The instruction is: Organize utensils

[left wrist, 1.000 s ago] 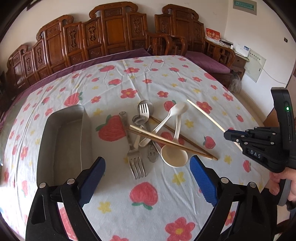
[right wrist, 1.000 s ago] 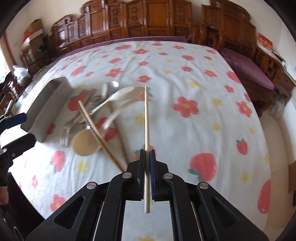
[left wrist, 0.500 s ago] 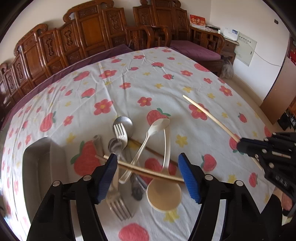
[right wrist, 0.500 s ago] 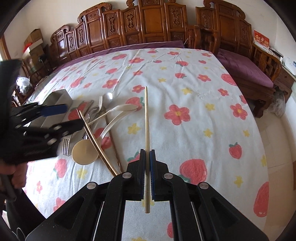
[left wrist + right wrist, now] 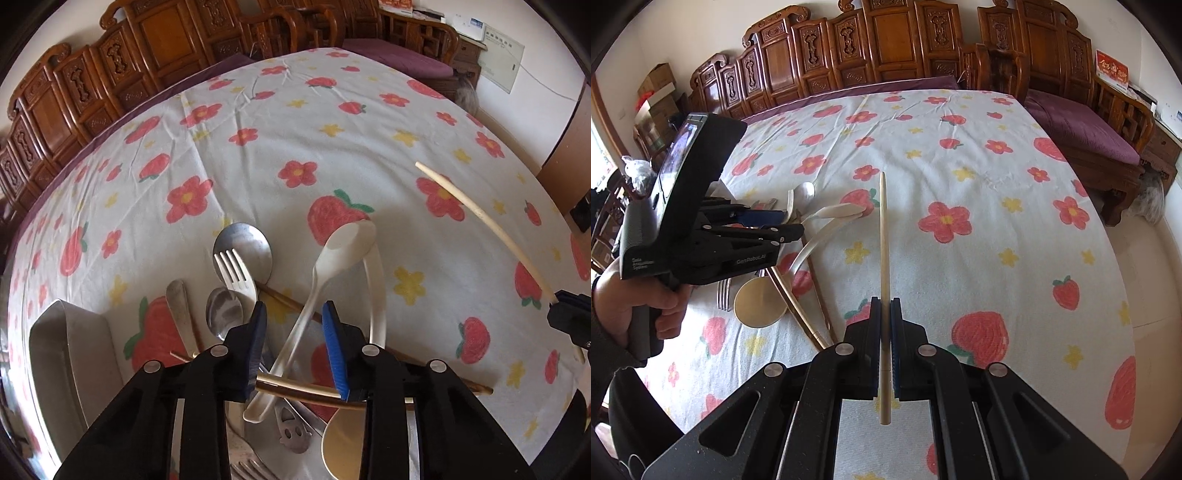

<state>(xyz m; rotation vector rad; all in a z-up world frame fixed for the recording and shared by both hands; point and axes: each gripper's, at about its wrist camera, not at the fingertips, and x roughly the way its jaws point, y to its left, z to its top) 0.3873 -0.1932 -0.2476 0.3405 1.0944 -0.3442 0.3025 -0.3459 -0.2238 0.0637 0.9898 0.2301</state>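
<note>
A heap of utensils lies on a table (image 5: 979,229) covered by a white cloth printed with red flowers, strawberries and yellow stars. In the heap a white plastic spoon (image 5: 325,280) rests slantwise across dark wooden chopsticks (image 5: 295,387); just beside it lie a cream ladle-shaped spoon (image 5: 343,443), a metal fork (image 5: 234,269) overlapping a large metal spoon (image 5: 247,243), and a smaller metal spoon (image 5: 221,310). Left of the heap stands a grey metal tray (image 5: 85,354). Behind the table runs a row of carved dark wooden chairs (image 5: 886,48) with a purple cushion. The left tongs (image 5: 291,343) point steeply down over the heap, gripped by a hand (image 5: 631,306) in a dark sleeve; their blue-padded jaws have just been closing and now stand narrowly apart with the white spoon's handle and the chopsticks between them, and I cannot tell whether the pads press on anything. The right tongs (image 5: 885,343), to the right of the heap and apart from it, are clamped tight on a single pale chopstick (image 5: 884,251) that juts forward above the cloth.
</note>
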